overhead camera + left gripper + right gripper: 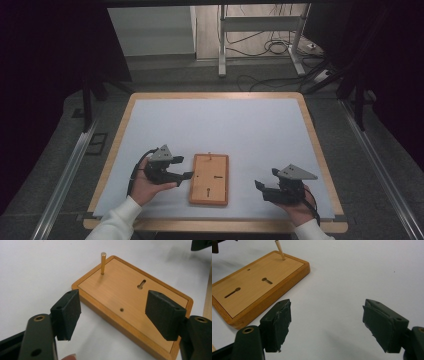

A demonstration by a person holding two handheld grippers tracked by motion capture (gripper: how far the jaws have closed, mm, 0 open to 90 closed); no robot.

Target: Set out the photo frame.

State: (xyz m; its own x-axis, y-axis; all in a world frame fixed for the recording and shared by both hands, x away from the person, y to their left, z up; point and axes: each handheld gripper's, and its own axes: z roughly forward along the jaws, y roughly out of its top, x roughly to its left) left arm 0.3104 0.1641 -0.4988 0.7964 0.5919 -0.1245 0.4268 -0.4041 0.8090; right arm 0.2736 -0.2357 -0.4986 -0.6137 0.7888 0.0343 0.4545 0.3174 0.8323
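Two grippers flank a wooden board on the white table.

The left gripper (188,174) has jaws wide and empty, just beside the wooden board (209,179), perhaps not quite touching; a brass peg (103,263) stands upright at its far end; the right gripper (258,185), also wide and empty, sits apart.

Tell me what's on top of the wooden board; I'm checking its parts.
On the wooden board, a brass pin stands upright near one short edge. Two keyhole slots and a small hole are cut in its face. Its underside is hidden.
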